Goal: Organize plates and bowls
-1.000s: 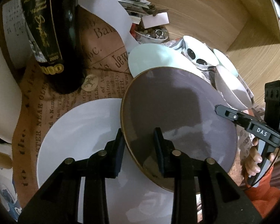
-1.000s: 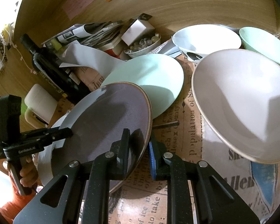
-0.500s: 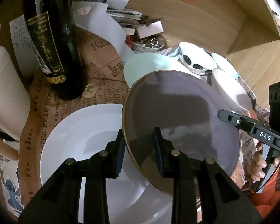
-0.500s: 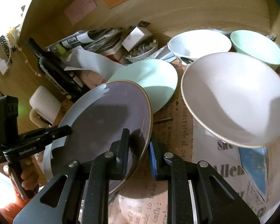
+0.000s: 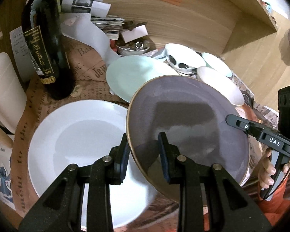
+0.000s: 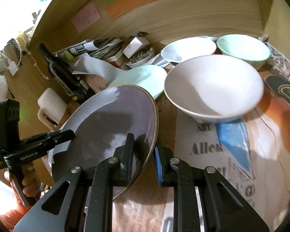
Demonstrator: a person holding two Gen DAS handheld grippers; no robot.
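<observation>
Here the grey plate (image 5: 187, 119) is held tilted off the table by both tongs: the left gripper (image 5: 144, 154) is clenched on its near-left rim and the right gripper (image 6: 143, 152) is clenched on the opposite rim, one finger over the face and one under. Just left of the grey plate and partly beneath its raised edge lies a large white plate (image 5: 77, 145). Beyond the grey plate lies a mint plate (image 5: 133, 75), and right of that a pale bowl (image 6: 212, 89), a white bowl (image 6: 187, 48) and a mint bowl (image 6: 243, 48) stand close together. Far left of the grey plate stands a dark wine bottle (image 5: 46, 44) whose gold-bordered label bears script too small to read surely, apart from "2020". The newsprint-patterned paper (image 6: 206, 148) under everything shows "Allen" near the pale bowl. The right tool's arm reads "DAS" in the left view; the left tool reads "GenRobot.AI" in the right view.
</observation>
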